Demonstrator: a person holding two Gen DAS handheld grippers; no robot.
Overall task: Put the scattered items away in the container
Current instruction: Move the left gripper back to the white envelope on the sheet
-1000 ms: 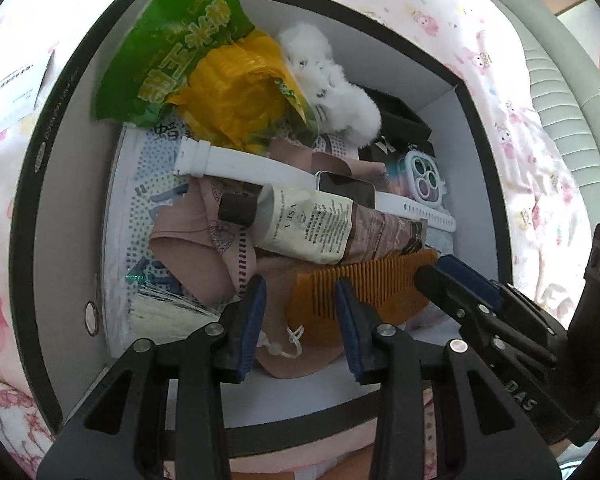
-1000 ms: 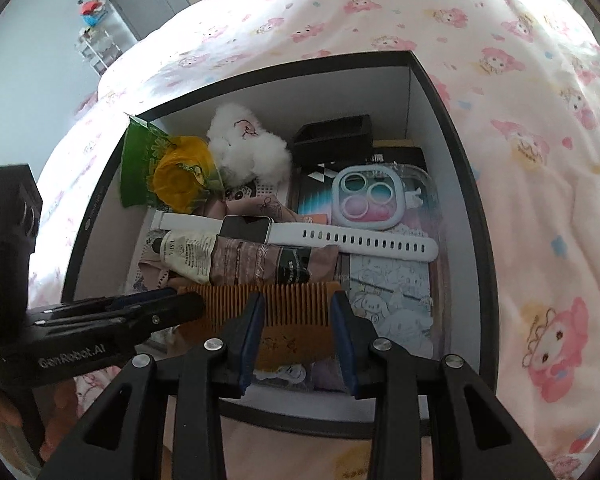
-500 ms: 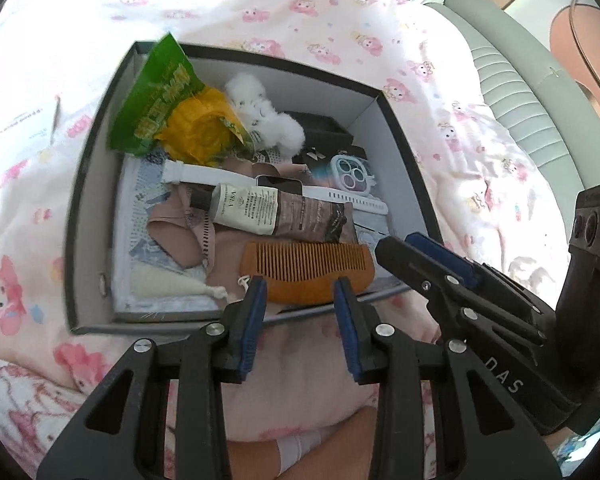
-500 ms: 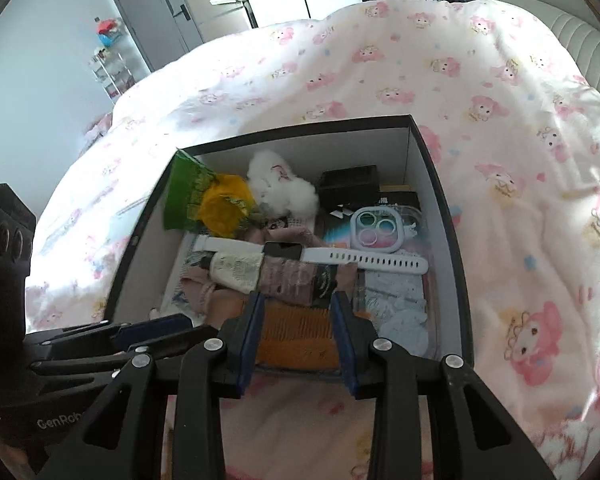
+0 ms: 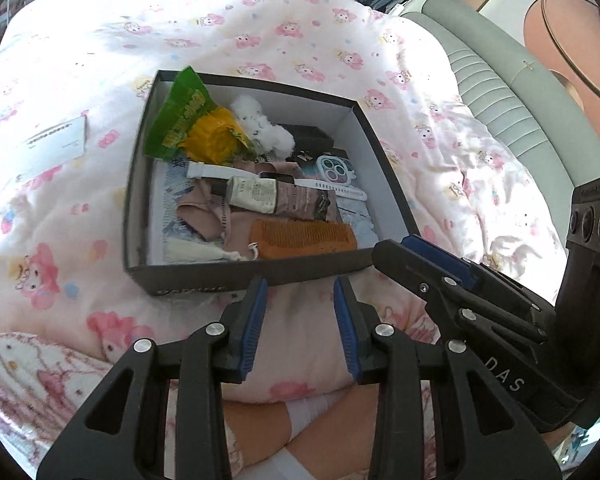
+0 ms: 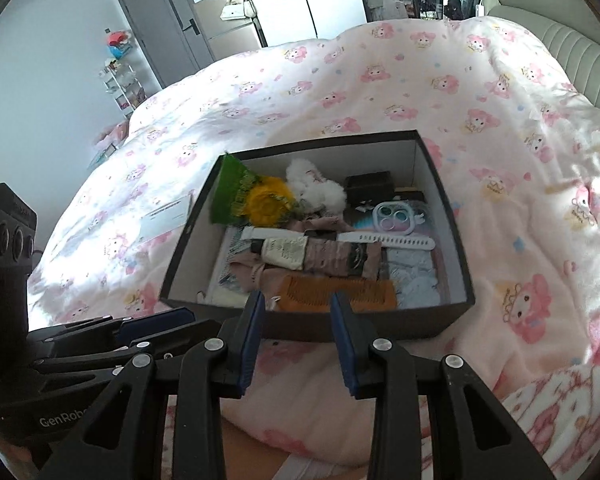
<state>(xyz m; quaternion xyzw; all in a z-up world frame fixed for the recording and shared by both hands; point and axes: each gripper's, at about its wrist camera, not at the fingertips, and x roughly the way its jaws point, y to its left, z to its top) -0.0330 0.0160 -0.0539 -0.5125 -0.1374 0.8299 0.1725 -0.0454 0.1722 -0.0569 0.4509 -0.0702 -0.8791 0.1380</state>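
A black box with a white inside (image 5: 204,280) (image 6: 340,328) sits on the pink patterned duvet. In it lie an orange comb (image 5: 304,238) (image 6: 336,296), a cream-and-brown tube (image 5: 276,200), a white watch (image 6: 384,240), a green snack bag (image 5: 180,120), a white plush (image 5: 264,128) and a phone case (image 5: 334,168). My left gripper (image 5: 299,286) hovers above the box's near wall, open, with nothing between its blue pads. My right gripper (image 6: 297,298) hangs beside it, open and empty too. Each shows in the other's view, the right gripper (image 5: 396,248) and the left gripper (image 6: 196,320).
A white card (image 5: 56,144) (image 6: 166,216) lies on the duvet left of the box. A padded grey headboard (image 5: 500,100) runs along the right. The person's leg (image 5: 332,432) is under the grippers. A grey door (image 6: 164,40) and a shelf stand beyond the bed.
Both grippers have drawn back and risen from inside the box, so the box looks smaller and farther. The comb stays in the box near its front wall. Jaw gaps look unchanged.
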